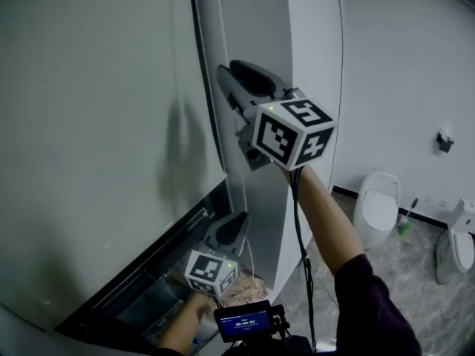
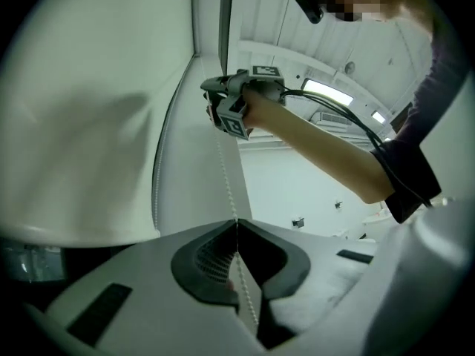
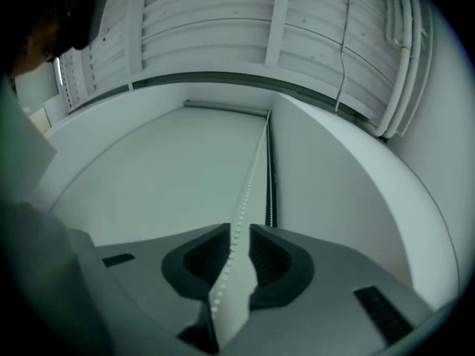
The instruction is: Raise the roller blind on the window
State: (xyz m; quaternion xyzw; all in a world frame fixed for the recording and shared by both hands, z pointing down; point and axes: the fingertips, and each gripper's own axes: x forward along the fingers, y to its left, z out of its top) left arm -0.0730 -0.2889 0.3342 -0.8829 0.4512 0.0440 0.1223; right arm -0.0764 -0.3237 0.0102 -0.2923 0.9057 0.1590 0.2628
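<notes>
The pale roller blind (image 1: 96, 124) hangs low over the window on the left. Its bead chain (image 1: 223, 28) runs down along the blind's right edge. My right gripper (image 1: 228, 80) is raised high at the chain. In the right gripper view its jaws (image 3: 237, 236) stand open, with the chain (image 3: 252, 176) passing through the gap between them. My left gripper (image 1: 239, 221) is held low, near the sill. Seen from the left gripper view, it (image 2: 236, 225) is shut on the chain (image 2: 225, 176), which rises taut to the right gripper (image 2: 215, 99).
A white wall column (image 1: 312, 65) stands just right of the chain. The dark window frame and sill (image 1: 148, 273) lie below the blind. On the tiled floor at right are a toilet (image 1: 376, 206), a brush (image 1: 406, 221) and another white fixture (image 1: 456, 247).
</notes>
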